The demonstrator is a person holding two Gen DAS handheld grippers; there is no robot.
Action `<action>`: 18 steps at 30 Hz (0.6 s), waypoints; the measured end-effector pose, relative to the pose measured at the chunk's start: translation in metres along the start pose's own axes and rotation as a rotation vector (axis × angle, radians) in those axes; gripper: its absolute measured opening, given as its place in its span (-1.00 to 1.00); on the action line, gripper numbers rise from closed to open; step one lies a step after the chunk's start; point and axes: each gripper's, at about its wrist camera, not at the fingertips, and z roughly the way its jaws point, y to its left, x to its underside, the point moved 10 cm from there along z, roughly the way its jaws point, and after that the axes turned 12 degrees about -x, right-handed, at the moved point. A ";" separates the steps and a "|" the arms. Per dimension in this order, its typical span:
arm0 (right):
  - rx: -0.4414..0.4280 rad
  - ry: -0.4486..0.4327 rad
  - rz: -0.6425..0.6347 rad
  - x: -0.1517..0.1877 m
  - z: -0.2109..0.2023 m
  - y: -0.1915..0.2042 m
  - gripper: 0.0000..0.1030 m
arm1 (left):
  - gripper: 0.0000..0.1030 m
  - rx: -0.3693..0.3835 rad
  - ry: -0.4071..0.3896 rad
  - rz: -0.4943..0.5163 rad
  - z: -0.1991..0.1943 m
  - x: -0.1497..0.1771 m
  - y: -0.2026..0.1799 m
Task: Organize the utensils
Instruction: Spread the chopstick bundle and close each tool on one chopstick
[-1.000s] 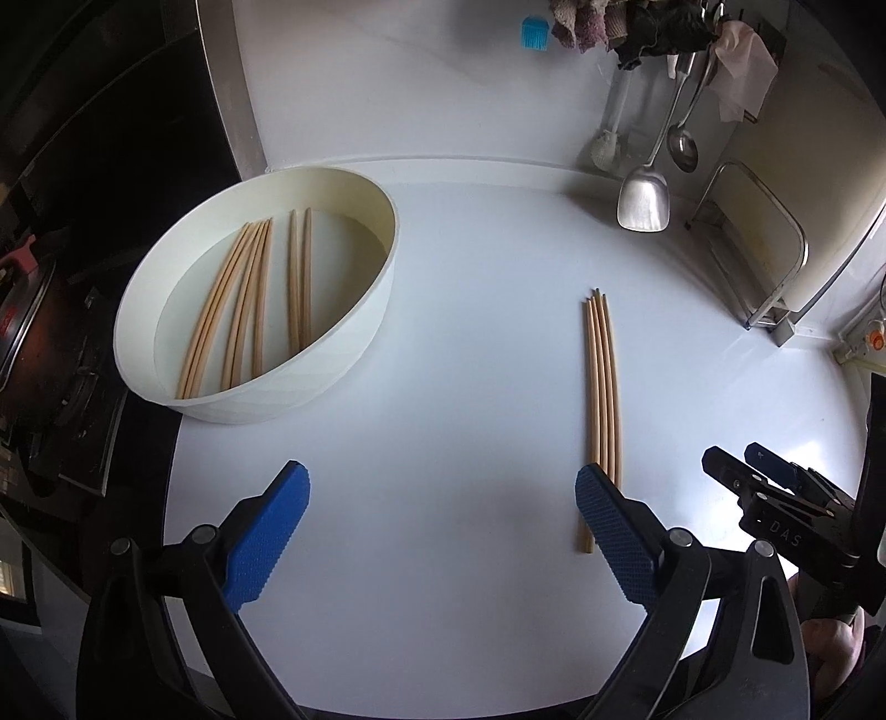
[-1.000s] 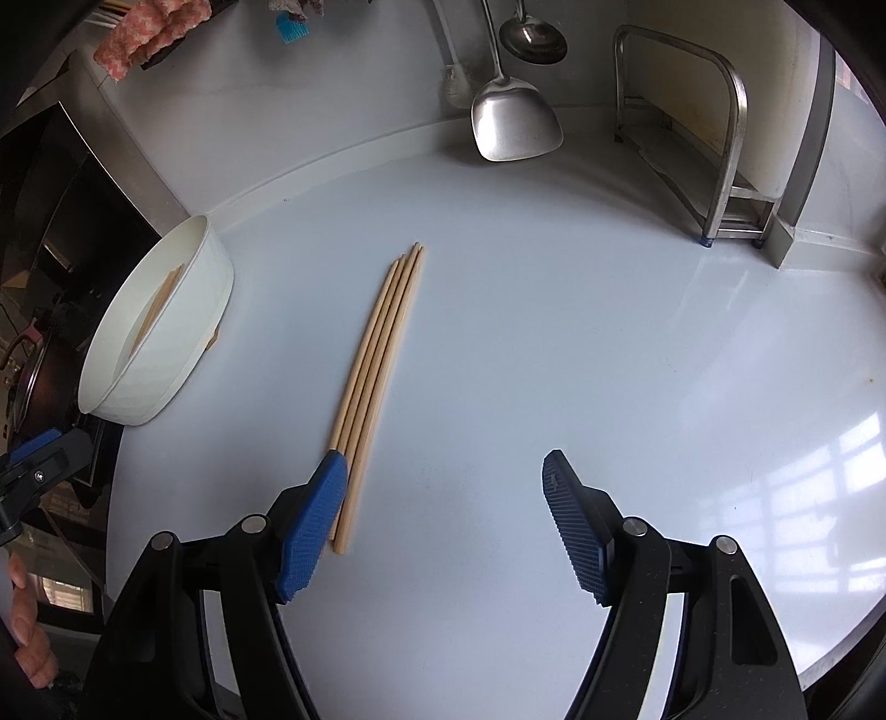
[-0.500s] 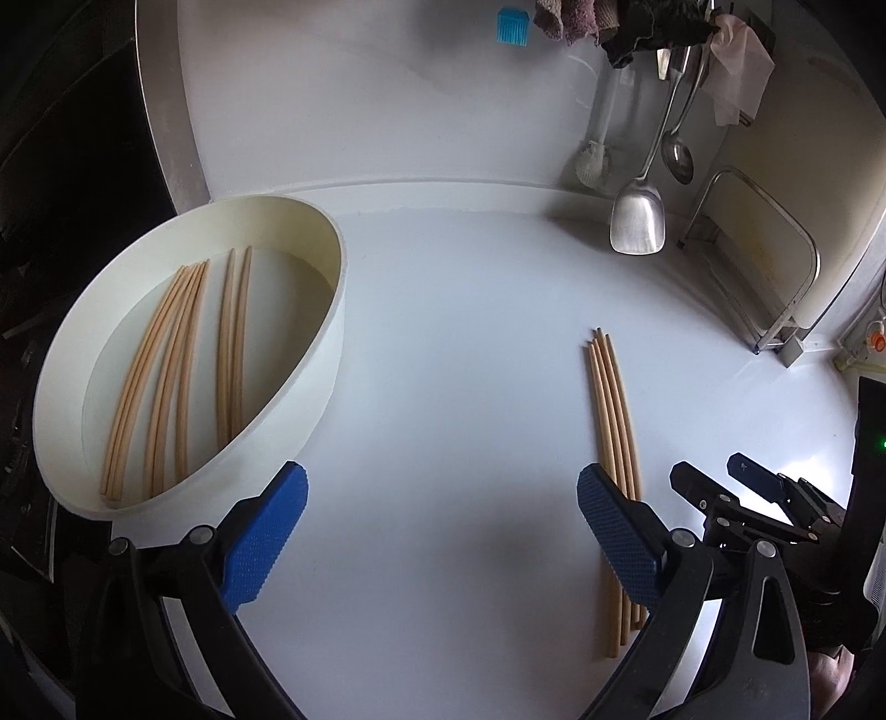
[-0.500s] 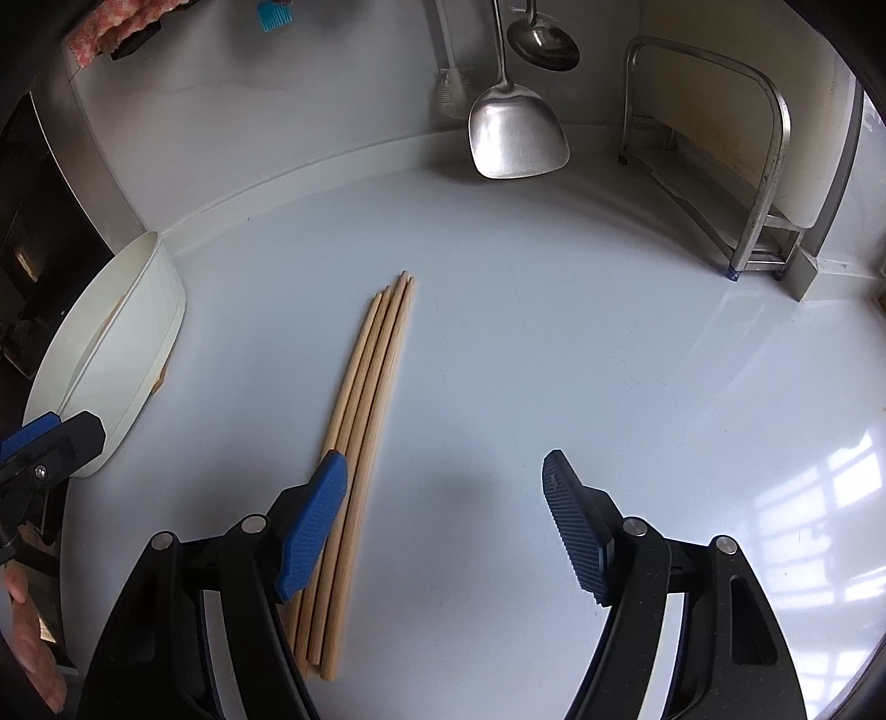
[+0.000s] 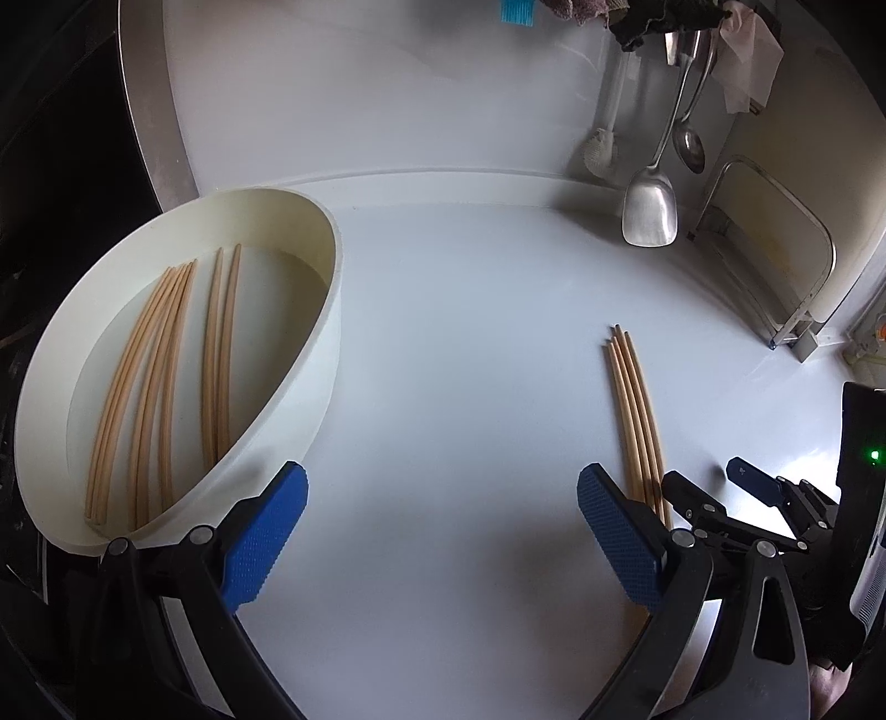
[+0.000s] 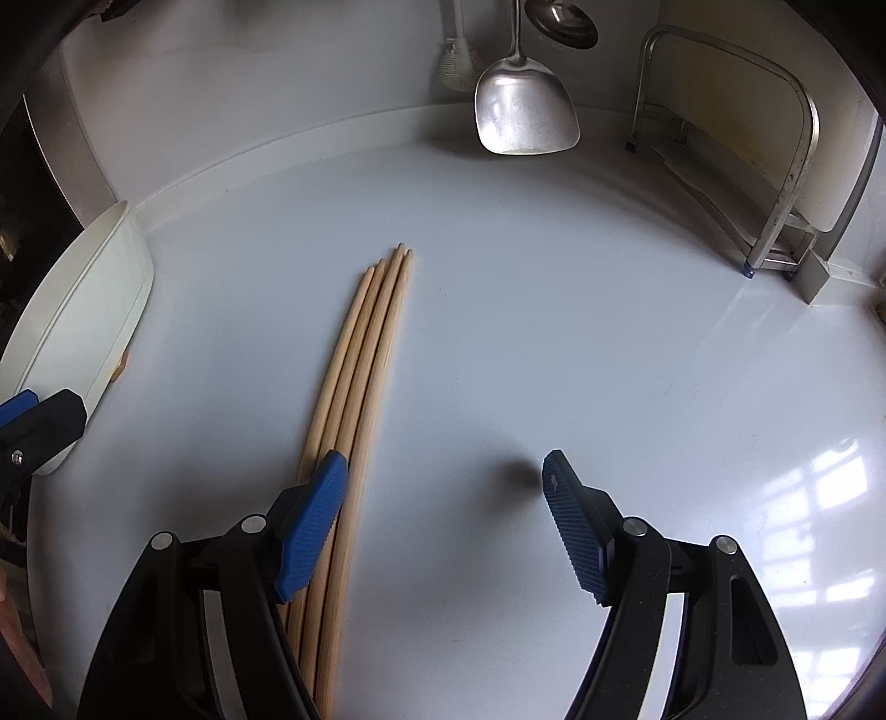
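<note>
Several wooden chopsticks lie side by side on the white counter, also seen as chopsticks in the left wrist view. My right gripper is open just above the counter, its left pad over the near part of the bundle, nothing between the pads. My left gripper is open and empty over bare counter between the bundle and the white oval tub. Several more chopsticks lie inside that tub. The right gripper shows at the right of the left wrist view.
A steel spatula and a ladle hang at the back wall. A metal rack stands at the back right. Dark stove area lies left of the tub. A hand's edge shows at lower left.
Both grippers have come down and forward toward the counter. The right gripper's left pad now overlaps the chopstick bundle. The tub looks closer to the left gripper. Both stay open.
</note>
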 end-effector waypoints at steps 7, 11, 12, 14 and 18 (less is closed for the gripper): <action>0.019 -0.002 -0.011 0.003 0.000 0.000 0.36 | 0.87 0.011 0.009 0.015 0.004 0.004 -0.010; 0.045 -0.001 -0.045 0.006 0.000 0.001 0.36 | 0.87 0.023 0.019 0.020 0.005 0.007 -0.016; 0.045 -0.003 -0.047 0.006 0.000 0.001 0.36 | 0.87 0.024 0.023 0.021 0.005 0.008 -0.018; 0.042 -0.008 -0.040 0.006 -0.001 -0.002 0.36 | 0.87 0.032 0.028 0.025 0.006 0.009 -0.022; 0.048 -0.016 -0.031 0.006 -0.002 -0.009 0.36 | 0.87 0.047 0.043 0.036 0.007 0.013 -0.033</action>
